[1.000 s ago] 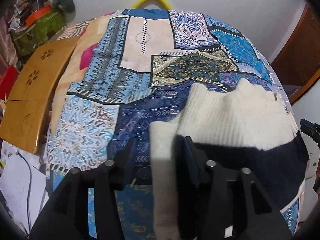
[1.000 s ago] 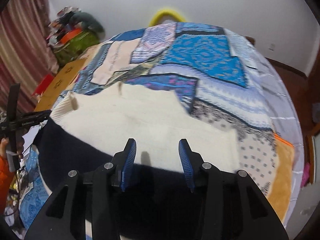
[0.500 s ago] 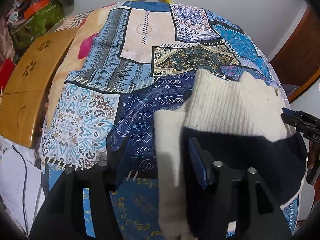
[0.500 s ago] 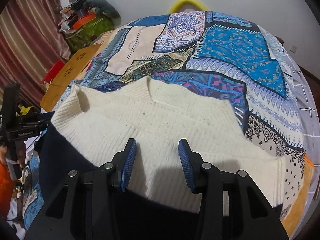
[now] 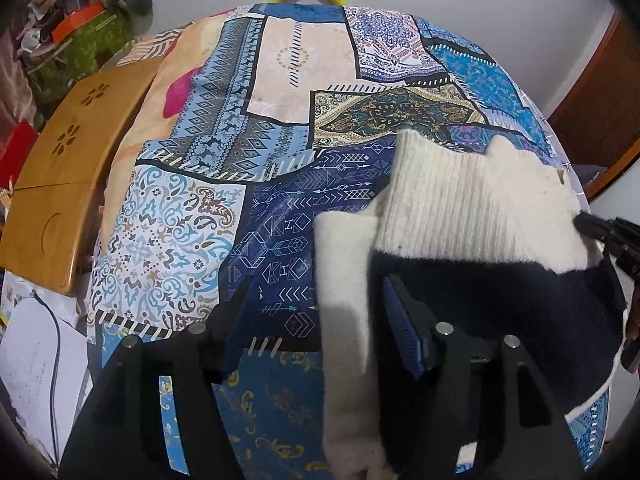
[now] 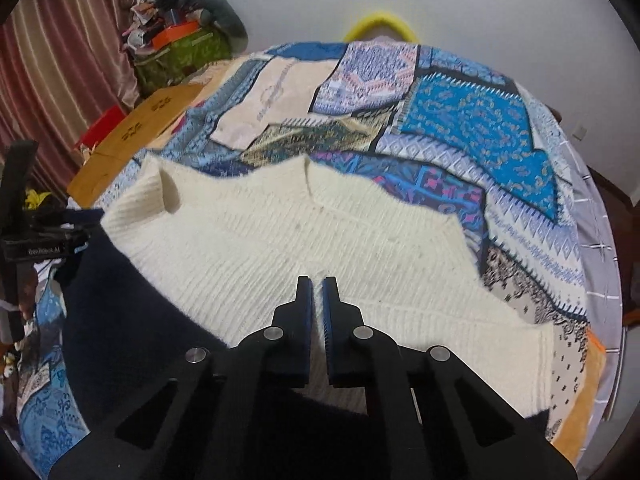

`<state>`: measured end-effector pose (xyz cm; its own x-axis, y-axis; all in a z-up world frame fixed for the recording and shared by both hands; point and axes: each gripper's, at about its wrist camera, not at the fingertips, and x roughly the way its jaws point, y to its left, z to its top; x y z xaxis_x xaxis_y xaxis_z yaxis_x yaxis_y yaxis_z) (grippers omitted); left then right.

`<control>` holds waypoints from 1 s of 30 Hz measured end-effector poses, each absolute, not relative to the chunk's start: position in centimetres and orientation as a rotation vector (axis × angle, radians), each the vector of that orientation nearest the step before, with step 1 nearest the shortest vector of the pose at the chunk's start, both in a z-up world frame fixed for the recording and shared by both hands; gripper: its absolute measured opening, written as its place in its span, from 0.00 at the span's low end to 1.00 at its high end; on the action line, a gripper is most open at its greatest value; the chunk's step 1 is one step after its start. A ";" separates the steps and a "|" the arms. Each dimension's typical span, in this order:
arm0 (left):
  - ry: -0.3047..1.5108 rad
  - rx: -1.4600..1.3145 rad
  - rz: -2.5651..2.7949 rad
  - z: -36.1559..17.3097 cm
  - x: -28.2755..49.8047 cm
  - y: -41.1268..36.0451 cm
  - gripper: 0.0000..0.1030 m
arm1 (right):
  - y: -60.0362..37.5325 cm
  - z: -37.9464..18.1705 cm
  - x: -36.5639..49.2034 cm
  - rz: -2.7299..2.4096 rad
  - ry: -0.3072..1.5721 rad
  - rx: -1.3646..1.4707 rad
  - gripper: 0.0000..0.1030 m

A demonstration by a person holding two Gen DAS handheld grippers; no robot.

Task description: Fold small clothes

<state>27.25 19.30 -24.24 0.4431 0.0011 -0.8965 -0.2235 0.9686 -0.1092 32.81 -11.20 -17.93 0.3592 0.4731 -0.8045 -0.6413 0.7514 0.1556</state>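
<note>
The right gripper (image 6: pixel 317 284) is pinching the cream sweater (image 6: pixel 304 240) (spread on the bed (image 6: pixel 472 120)); the left gripper (image 5: pixel 316 304) is gaping wide.

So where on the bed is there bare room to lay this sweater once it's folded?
The patchwork bedspread lies bare beyond the sweater, up to the yellow hoop, and leftward to the wooden lap table. It is crowded near both grippers, where the sweater lies, and at the cluttered pile by the curtain.
</note>
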 end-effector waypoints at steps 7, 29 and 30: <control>1.105 -0.218 0.163 -24.4 27.2 19.6 0.67 | -11.4 -15.4 34.7 0.666 0.886 -0.190 0.04; 1.106 -0.202 0.197 -22.2 25.2 19.3 0.69 | -14.3 -17.6 31.8 0.630 1.018 -0.170 0.56; 1.096 -0.202 0.186 -21.8 25.1 18.8 0.69 | -14.7 -17.7 31.4 0.633 1.026 -0.160 0.57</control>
<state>25.12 18.82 -21.78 0.4452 0.0494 -0.8941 -0.2482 0.9662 -0.0702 31.41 -14.67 -17.70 0.3591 0.4155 -0.8357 -0.5606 0.8119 0.1629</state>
